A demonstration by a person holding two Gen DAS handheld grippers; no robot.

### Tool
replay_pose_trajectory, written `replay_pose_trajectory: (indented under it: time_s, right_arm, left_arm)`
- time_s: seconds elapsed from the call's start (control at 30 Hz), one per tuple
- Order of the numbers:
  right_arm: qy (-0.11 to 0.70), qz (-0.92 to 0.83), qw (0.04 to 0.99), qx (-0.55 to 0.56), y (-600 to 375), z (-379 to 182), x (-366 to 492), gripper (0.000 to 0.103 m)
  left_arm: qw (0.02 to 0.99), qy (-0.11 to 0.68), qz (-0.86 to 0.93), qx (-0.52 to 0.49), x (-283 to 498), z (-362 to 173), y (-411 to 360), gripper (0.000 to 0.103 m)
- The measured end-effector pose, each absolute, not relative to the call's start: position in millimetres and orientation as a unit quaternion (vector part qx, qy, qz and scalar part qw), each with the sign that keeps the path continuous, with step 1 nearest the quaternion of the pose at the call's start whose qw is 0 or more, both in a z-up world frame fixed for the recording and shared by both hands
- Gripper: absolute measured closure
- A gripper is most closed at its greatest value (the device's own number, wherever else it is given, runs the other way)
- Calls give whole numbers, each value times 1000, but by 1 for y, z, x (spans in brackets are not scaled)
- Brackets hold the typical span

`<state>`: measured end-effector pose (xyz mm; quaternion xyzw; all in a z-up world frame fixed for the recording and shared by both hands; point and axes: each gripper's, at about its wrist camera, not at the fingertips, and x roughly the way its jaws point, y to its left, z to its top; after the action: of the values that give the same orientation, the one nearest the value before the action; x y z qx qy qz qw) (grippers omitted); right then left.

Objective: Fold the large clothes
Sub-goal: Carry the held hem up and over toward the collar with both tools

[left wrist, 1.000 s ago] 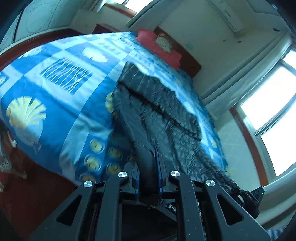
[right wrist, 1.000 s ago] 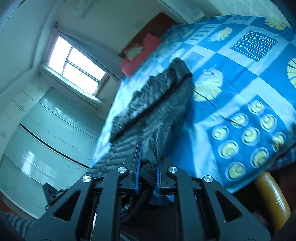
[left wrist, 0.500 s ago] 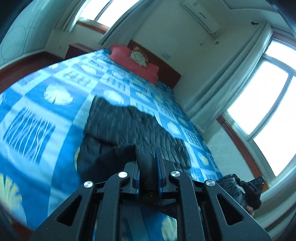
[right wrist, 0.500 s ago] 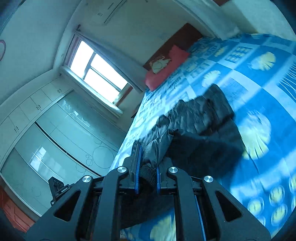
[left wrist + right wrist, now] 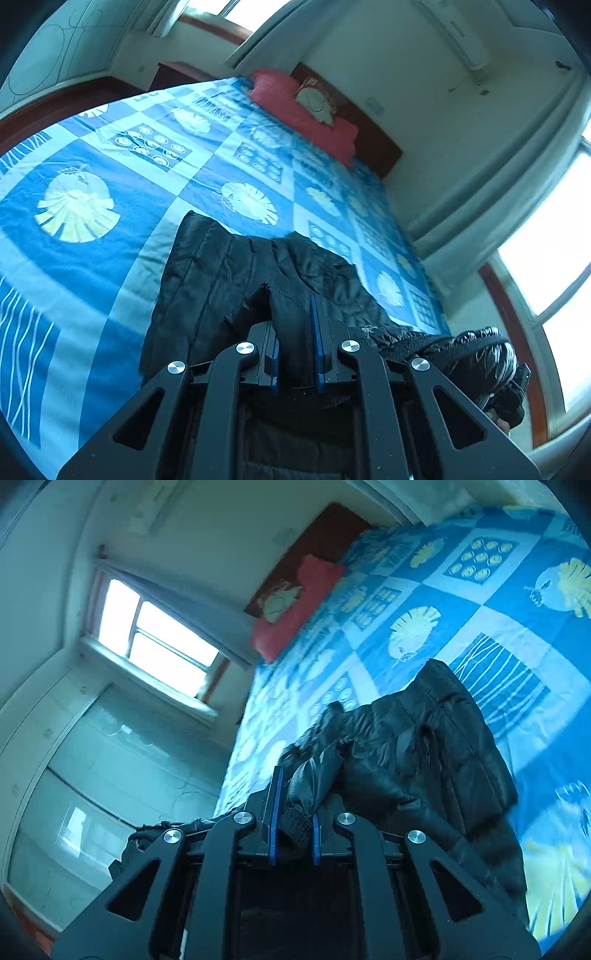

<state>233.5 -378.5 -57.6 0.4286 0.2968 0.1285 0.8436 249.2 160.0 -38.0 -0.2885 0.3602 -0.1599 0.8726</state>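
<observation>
A: Item one, the left tool [image 5: 295, 332]. Condition?
B: Its blue-lined fingers [image 5: 317, 343] are clamped on a fold of the black quilted jacket [image 5: 221, 273]. Cloth fills the narrow gap between them.

A: Item two, the right tool [image 5: 293, 823].
B: Same condition: nipped tight on the jacket [image 5: 424, 760], here at a ribbed knit cuff [image 5: 295, 825] with a bunched sleeve rising just ahead of the fingertips.

A: Location of the jacket?
B: Spread on the bed [image 5: 92, 258] directly ahead of both tools, its near edge lifted into the grips and the rest lying in folds on the blue patterned bedspread [image 5: 480, 602]. In the left view its far corner sits ahead and to the left of the tool; a glossy bundle of it [image 5: 476, 354] hangs off to the right of the tool, toward the other gripper.

A: Other entries?
B: A red pillow [image 5: 295, 103] far ahead at the head of the bed, against a dark wooden headboard [image 5: 369, 129]. A bright window [image 5: 155, 635] ahead and left of the right tool, mirrored wardrobe doors [image 5: 92, 782] below it. An air conditioner [image 5: 454, 33] high on the wall, ahead and right of the left tool.
</observation>
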Motion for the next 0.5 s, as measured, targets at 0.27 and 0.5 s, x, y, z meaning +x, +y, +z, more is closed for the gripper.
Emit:
replay_pose_trajectory:
  time_s: [0.27, 0.5]
  right_arm:
    - [337, 101, 833, 427, -387, -96, 318, 89]
    - [375, 72, 817, 432, -390, -137, 361, 89]
  left_arm:
    - [864, 394, -115, -292, 331, -77, 153, 89]
    - [855, 425, -92, -282, 373, -113, 145, 89]
